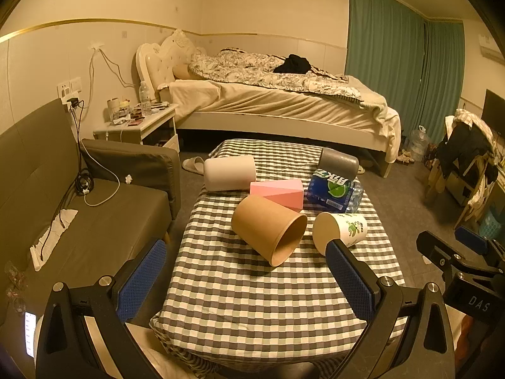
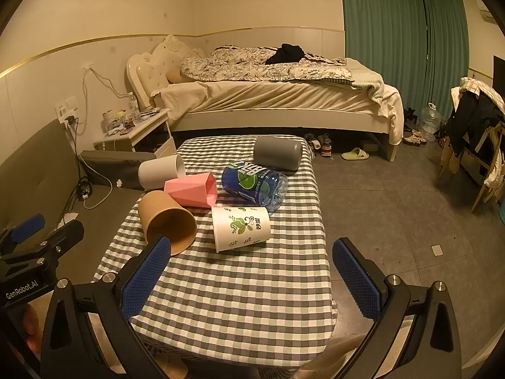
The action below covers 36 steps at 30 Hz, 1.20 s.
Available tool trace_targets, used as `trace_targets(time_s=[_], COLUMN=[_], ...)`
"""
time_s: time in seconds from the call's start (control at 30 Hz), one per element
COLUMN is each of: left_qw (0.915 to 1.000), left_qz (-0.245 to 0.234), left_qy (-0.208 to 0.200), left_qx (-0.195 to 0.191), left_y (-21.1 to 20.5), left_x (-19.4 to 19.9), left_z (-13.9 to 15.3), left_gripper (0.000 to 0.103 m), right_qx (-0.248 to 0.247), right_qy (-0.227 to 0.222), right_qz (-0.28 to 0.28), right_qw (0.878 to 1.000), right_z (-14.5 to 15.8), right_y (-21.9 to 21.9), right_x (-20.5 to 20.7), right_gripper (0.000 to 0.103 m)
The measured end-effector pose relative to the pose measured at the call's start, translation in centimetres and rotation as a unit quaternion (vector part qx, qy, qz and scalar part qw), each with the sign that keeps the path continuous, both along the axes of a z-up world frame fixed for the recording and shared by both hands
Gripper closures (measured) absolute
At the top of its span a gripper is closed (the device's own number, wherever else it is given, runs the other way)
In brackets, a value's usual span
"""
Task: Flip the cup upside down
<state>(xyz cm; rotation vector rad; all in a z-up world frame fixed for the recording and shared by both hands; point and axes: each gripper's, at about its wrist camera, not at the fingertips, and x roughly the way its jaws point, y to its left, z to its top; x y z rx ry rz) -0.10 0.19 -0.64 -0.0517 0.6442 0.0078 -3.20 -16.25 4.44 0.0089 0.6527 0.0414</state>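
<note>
- Six things lying on their sides on the checked tablecloth (image 2: 240, 300): brown paper cup (image 2: 167, 221), white leaf-print paper cup (image 2: 241, 228), pink faceted cup (image 2: 192, 191), plain white cup (image 2: 161, 170), grey cup (image 2: 277, 153), and blue-labelled plastic bottle (image 2: 252, 186).
- Brown paper cup (image 1: 268, 229) near the table's middle, mouth turned toward the cameras, closed end touching or just beside the pink faceted cup (image 1: 277, 194).
- Leaf-print cup (image 1: 341, 230) just right of the brown one, apart from it, mouth facing left in the right wrist view.
- Bottle (image 1: 334, 191) behind the leaf-print cup, grey cup (image 1: 337, 159) at the far right corner, plain white cup (image 1: 228, 172) at the far left.
- Left gripper (image 1: 246, 276) spread wide, holding nothing, hovering over the table's near half; right blue pad overlapping the leaf-print cup's rim in the left wrist view, contact impossible to tell.
- Right gripper (image 2: 252, 279) also spread wide and empty, above the near edge of the table; left pad overlapping the brown cup's rim in that view.
- Beyond the table: bed (image 2: 284, 94), green curtain (image 2: 394, 38), dark sofa (image 1: 79, 205).
</note>
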Motion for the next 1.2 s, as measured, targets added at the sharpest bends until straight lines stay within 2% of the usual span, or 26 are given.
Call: trace_targets(time_s=[1.2], left_qw=[1.0000], left_qz=[0.003], left_qy=[0.006], left_qx=[0.002], left_y=[0.11], left_x=[0.27], left_z=[-0.60], left_gripper=[0.000], right_qx=[0.003], right_qy=[0.005], right_qz=[-0.005], right_qw=[1.000], right_z=[-0.23], right_y=[-0.04], right_x=[0.17], right_gripper=[0.000])
